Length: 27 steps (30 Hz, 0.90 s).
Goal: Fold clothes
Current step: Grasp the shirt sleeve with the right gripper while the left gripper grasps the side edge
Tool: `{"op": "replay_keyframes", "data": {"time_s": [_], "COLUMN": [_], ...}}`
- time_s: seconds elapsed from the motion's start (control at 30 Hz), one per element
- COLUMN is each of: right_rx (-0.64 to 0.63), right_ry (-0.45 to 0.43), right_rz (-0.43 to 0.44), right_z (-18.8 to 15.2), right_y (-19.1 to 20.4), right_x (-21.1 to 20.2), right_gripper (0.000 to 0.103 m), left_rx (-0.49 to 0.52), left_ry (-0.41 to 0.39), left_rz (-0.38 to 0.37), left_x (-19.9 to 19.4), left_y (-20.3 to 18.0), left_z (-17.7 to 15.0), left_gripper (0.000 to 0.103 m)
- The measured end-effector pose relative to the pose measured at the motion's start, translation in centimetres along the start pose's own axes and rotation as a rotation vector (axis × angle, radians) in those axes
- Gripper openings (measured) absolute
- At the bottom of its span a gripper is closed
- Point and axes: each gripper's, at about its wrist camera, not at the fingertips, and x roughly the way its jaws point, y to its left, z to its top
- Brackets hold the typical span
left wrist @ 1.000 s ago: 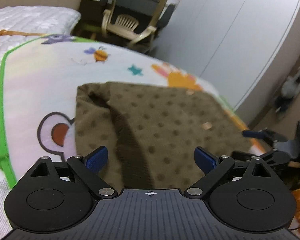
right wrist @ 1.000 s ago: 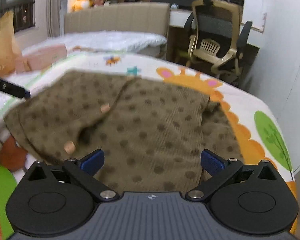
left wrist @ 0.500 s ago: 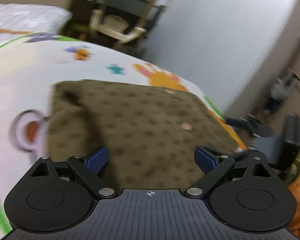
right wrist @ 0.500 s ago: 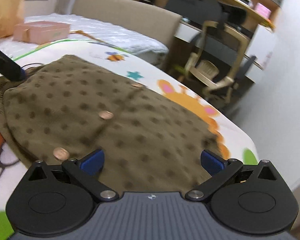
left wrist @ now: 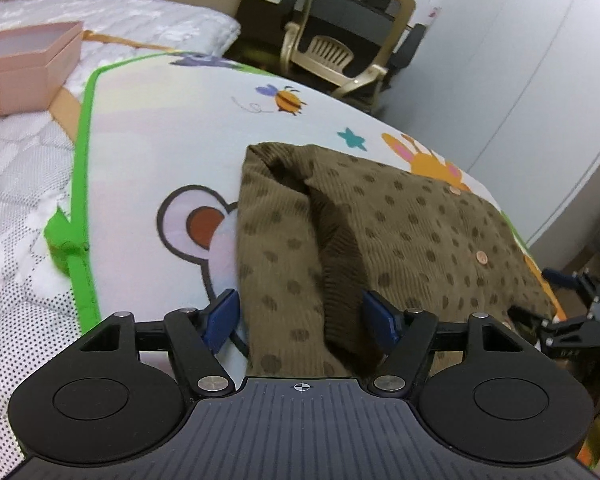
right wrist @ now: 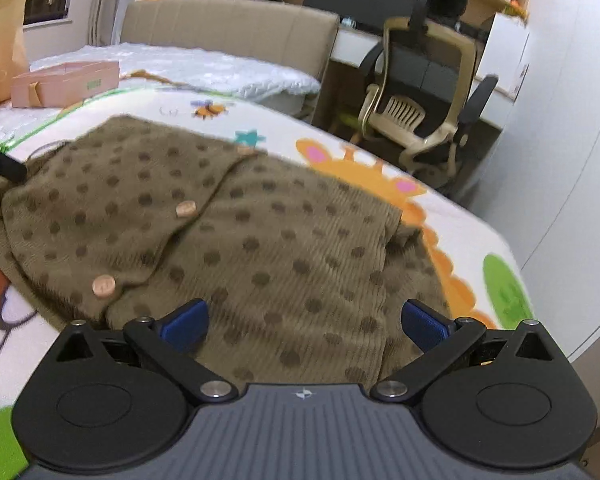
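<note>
olive dotted cardigan (right wrist: 228, 232) spread on the cartoon blanket (left wrist: 160, 140) over the bed, buttoned front up, one sleeve (left wrist: 284, 248) doubled in along its left side, a little bunched on the right. left gripper (left wrist: 300, 320) low over that sleeve, fingers apart, straddling the ribbed cuff without clamping it. right gripper (right wrist: 304, 322) over the near hem, fingers spread wide, empty.

could be mid-fold or being smoothed; hard to say which.

risks from here, judged only:
- closing on thick layered knit, catching only the top layer, so the fold drags crooked.
- snagging a wooden button (right wrist: 186, 209) and twisting the front open.
- pinching the blanket along with the cloth, pulling both up.
- uneven lift between the two sides, skewing the crease.
</note>
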Motion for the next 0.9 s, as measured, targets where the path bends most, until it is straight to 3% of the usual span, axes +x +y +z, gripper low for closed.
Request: {"op": "replay_keyframes", "data": {"time_s": [0.07, 0.17, 0.2, 0.27, 0.43, 0.53, 0.57, 0.63, 0.67, 0.73, 0.8, 0.9], "right_rx": [0.003, 0.006, 0.005, -0.035, -0.229, -0.345, -0.358, -0.383, -0.349, -0.275, -0.232, -0.245], "right_ry": [-0.039, -0.098, -0.102, -0.1, -0.123, -0.147, -0.147, -0.146, -0.128, -0.098, -0.093, -0.109], "right_rz": [0.041, 0.104, 0.168, 0.272, 0.428, 0.363, 0.331, 0.268, 0.263, 0.268, 0.27, 0.255], "right_z": [1.0, 2.5, 3.1, 4.0, 4.6, 4.5, 4.6, 4.7, 5.0, 5.5, 5.6, 5.5], "right_y": [0.9, 2.3, 3.4, 6.3, 14.5, 17.9, 18.1, 18.6, 17.9, 16.3, 15.1, 14.7], "right_x": [-0.8, -2.1, -2.1, -1.7, -0.1, 1.1, 1.7, 2.9, 3.4, 3.9, 3.7, 3.2], "right_gripper": [0.103, 0.103, 0.103, 0.103, 0.103, 0.095, 0.092, 0.07, 0.065, 0.061, 0.056, 0.055], "left_rx": [0.006, -0.005, -0.013, -0.036, -0.053, -0.045, -0.048, -0.054, -0.061, -0.079, -0.12, -0.201], "left_ry": [0.008, 0.008, 0.007, 0.003, -0.001, 0.007, 0.009, 0.011, 0.005, -0.02, -0.037, -0.031], "left_rz": [-0.019, -0.053, -0.071, -0.12, -0.196, -0.207, -0.21, -0.218, -0.22, -0.222, -0.22, -0.228], "left_x": [0.2, 0.1, 0.0, -0.2, -0.1, 0.2, 0.3, 0.4, 0.2, -0.5, -0.8, -0.4], "left_y": [-0.2, -0.2, -0.2, -0.4, -1.5, -1.9, -1.8, -1.7, -1.5, -0.9, 0.2, 2.3], "left_z": [0.1, 0.7, 0.9, 1.5, 2.7, 2.8, 2.8, 2.8, 2.8, 3.0, 3.4, 4.0], "left_gripper": [0.055, 0.035, 0.031, 0.031, 0.033, 0.034, 0.035, 0.04, 0.045, 0.058, 0.081, 0.084]}}
